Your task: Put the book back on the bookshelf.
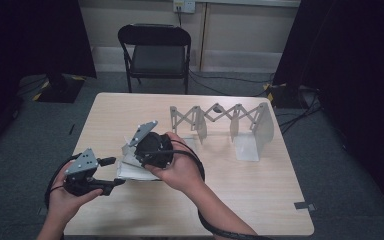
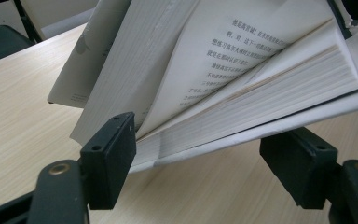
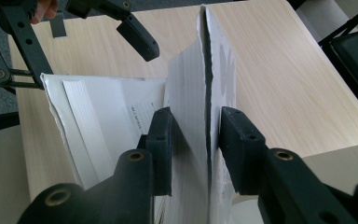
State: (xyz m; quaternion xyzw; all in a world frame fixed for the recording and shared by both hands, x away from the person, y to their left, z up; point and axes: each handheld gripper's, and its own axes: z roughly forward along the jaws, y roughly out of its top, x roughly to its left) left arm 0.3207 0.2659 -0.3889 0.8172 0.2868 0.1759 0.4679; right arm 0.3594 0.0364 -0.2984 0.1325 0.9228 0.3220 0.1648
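White paper pages of a book [image 1: 136, 162] lie fanned open on the counter [image 1: 260, 190]. Right tongs [image 3: 196, 135] are clamped on a lifted sheaf with the cover; left tongs [image 2: 198, 156] stand apart, empty, before the lower pages. Pulling harder could tear pages. The left gripper view shows printed text; the high view shows a folding rack [image 1: 220, 122].
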